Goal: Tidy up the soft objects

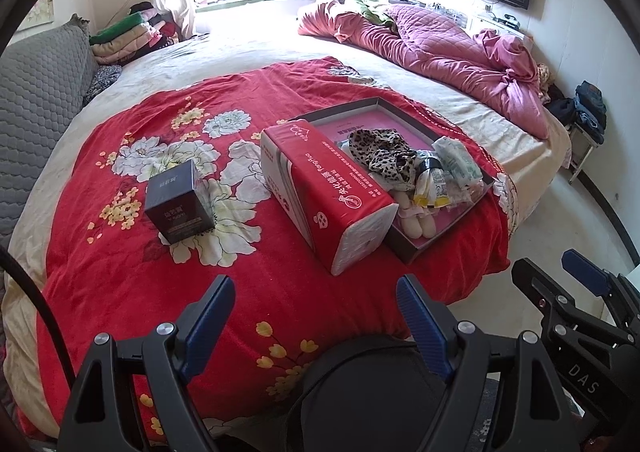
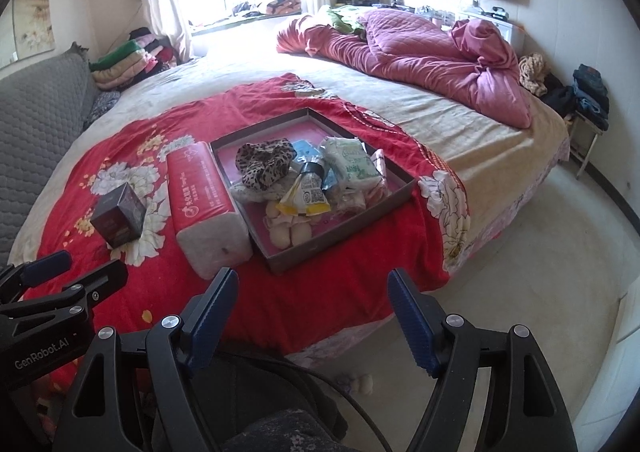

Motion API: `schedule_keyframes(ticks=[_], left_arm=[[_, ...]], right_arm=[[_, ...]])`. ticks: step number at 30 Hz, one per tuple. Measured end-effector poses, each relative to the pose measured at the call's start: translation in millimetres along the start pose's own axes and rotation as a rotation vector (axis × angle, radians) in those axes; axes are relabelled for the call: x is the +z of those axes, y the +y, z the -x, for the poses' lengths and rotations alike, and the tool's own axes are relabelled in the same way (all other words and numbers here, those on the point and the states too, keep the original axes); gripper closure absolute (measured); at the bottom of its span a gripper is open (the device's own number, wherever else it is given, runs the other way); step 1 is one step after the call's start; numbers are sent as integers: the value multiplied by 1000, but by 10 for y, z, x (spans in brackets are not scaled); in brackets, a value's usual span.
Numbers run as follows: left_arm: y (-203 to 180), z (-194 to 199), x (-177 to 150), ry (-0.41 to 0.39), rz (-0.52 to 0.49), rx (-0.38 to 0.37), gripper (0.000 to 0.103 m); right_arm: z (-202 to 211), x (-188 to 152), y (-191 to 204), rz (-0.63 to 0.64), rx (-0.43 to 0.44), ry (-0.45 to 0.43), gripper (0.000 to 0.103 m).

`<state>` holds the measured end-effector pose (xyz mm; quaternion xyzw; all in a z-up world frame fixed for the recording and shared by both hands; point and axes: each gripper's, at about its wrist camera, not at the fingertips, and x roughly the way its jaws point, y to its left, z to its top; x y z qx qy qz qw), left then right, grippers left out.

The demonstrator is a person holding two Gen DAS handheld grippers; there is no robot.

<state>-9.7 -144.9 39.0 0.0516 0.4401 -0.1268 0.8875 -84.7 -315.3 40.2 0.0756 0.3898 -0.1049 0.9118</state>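
A shallow dark tray (image 2: 348, 226) with a pink bottom lies on the red floral blanket (image 2: 132, 284). In it are a leopard-print cloth (image 2: 262, 163), a white-green tissue pack (image 2: 352, 161), a yellow pouch (image 2: 306, 197) and a pale plush toy (image 2: 286, 230). A red tissue pack (image 2: 204, 195) lies along the tray's left side; it also shows in the left wrist view (image 1: 324, 191). A small dark box (image 1: 176, 201) stands further left. My left gripper (image 1: 316, 288) and right gripper (image 2: 310, 280) are open and empty, held near the bed's front edge, apart from all objects.
A crumpled pink quilt (image 2: 436, 59) lies at the bed's far right. Folded clothes (image 2: 124, 63) are stacked at the back left by a grey padded headboard (image 1: 36, 107). A stool with jeans (image 2: 590, 99) stands right of the bed. A small pale object (image 2: 362, 382) lies on the floor.
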Motion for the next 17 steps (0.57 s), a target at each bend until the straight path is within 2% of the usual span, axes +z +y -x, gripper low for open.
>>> schedule_keyframes(ticks=[8, 17], left_arm=[[5, -35, 1, 11, 2, 12, 21], [29, -117, -48, 38, 13, -10, 21]], right_arm=[[12, -1, 2, 0, 0, -3, 25], [10, 0, 12, 7, 0, -7, 25]])
